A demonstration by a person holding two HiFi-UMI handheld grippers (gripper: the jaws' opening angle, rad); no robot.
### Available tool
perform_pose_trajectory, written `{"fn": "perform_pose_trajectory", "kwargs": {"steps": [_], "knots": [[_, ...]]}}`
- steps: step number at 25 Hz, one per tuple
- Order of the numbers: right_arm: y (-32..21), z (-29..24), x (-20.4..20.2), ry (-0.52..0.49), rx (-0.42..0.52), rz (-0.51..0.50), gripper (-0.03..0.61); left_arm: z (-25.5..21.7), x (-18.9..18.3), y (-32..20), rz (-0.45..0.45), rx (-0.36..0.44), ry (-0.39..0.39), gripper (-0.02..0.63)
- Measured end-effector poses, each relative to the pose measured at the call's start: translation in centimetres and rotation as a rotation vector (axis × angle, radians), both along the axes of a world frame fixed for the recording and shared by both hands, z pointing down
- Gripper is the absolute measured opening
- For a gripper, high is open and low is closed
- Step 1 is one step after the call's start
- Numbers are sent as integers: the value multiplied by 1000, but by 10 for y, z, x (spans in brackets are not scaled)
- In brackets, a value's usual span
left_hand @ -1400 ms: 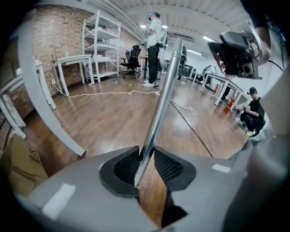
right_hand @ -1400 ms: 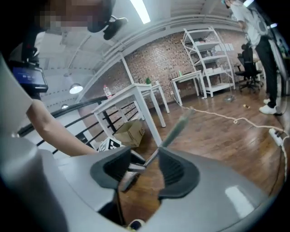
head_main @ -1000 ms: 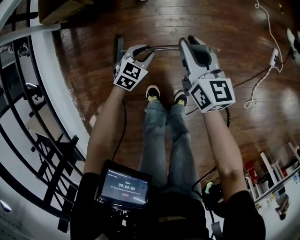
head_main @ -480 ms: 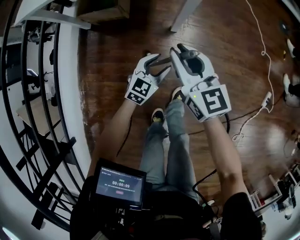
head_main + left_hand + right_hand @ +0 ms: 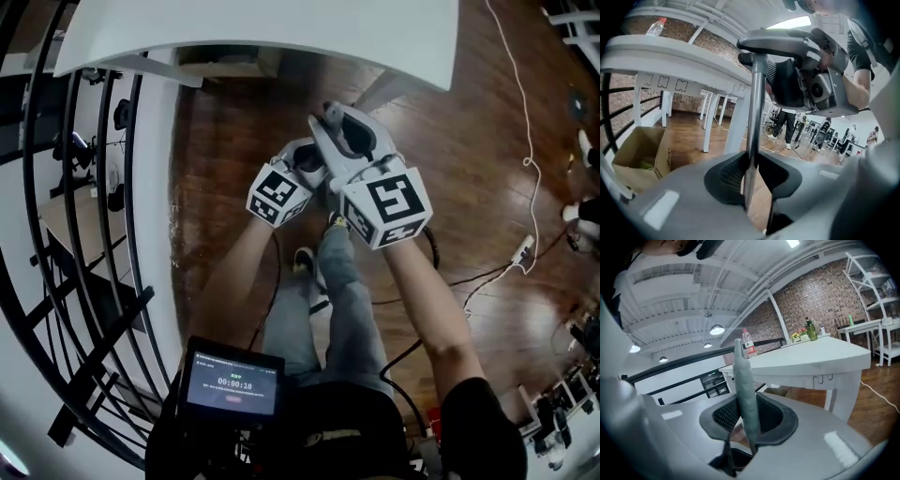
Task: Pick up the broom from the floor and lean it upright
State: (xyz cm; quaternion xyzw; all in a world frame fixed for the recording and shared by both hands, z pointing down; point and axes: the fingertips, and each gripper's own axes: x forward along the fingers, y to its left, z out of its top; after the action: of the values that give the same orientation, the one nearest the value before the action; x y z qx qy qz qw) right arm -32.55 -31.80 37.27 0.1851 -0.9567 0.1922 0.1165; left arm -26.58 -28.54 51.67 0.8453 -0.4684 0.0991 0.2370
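Gripping one slim silver metal broom handle (image 5: 754, 117), the left gripper (image 5: 749, 187) has its two jaws pinched on the pole, having just been closing on it. The right gripper (image 5: 747, 420) clamps the same handle higher up, at its grey-green tapered grip (image 5: 745, 385). Its jaws have just eased a little wider, yet the pads press on the grip. In the left gripper view the pole runs straight up from the jaws to the right gripper above it; the brush end shows in no view. Seen from the head, the two grippers sit close together in front of the person, each bearing one white cube with black square markers, just below the rounded edge of one white table (image 5: 281, 33). One clear plastic bottle with a red label (image 5: 748, 345) stands on that table, and one open cardboard box (image 5: 640, 152) sits beneath it. Underfoot lies a dark polished wooden floor (image 5: 225, 187), crossed by one thin white cable (image 5: 525, 141). One black metal railing (image 5: 94, 234) curves along the left, and a red brick wall (image 5: 811, 301) closes the room.
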Motion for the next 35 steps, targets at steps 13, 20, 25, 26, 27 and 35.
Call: {"fn": "perform_pose_trajectory", "kwargs": {"steps": [13, 20, 25, 26, 27, 35], "knots": [[-39, 55, -45, -145, -130, -210, 86, 56, -73, -24, -230, -131, -93, 112], [-55, 55, -55, -105, -73, -220, 83, 57, -75, -43, -258, -148, -95, 110], [-58, 58, -53, -115, -79, -178, 105, 57, -75, -45, -259, -140, -75, 118], [-59, 59, -52, -113, -82, -169, 127, 57, -76, -45, -256, -140, -72, 135], [-59, 61, -50, -110, -84, -163, 142, 58, -77, -45, -253, -141, -69, 165], [-59, 68, -34, -101, -68, -136, 176, 57, -80, -43, -211, -133, -88, 249]]}}
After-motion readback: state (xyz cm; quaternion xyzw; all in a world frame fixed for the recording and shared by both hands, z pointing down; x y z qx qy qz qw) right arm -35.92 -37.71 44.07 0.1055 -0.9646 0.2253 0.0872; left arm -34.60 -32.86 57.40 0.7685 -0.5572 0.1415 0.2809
